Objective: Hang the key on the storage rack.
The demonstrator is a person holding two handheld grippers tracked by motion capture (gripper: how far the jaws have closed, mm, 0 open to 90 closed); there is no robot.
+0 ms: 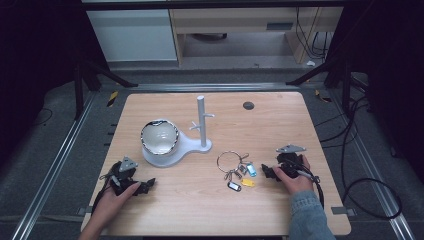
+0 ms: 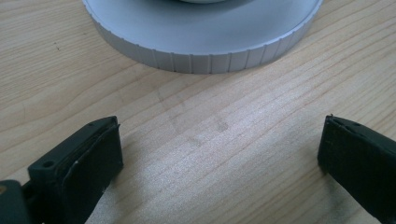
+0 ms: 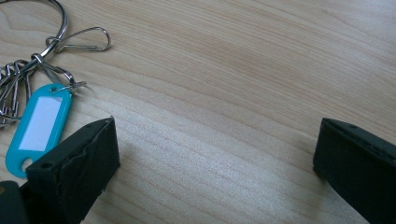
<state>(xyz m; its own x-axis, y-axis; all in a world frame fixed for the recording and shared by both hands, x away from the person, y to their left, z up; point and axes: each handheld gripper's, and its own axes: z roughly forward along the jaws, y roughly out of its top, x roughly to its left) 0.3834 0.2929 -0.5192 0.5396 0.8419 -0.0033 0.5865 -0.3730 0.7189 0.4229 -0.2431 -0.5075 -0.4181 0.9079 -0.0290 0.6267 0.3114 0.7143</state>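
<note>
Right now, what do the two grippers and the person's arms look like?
Both the left gripper and the right gripper are black, each topped by a grey three-cornered plate with a black cable trailing back. The right arm wears a blue denim sleeve; the left forearm is bare.

A light wooden table point(image 1: 300, 210) with rounded corners stands on a grey floor point(image 1: 55, 145) between 2 metal rails point(image 1: 52, 165), with black cables point(image 1: 370, 195) at the right, pale wooden furniture point(image 1: 240, 20) and a white cabinet point(image 1: 132, 32) behind, dark at both sides.

Even overhead light, dark surroundings, soft shadows, slightly blurred close-ups
</note>
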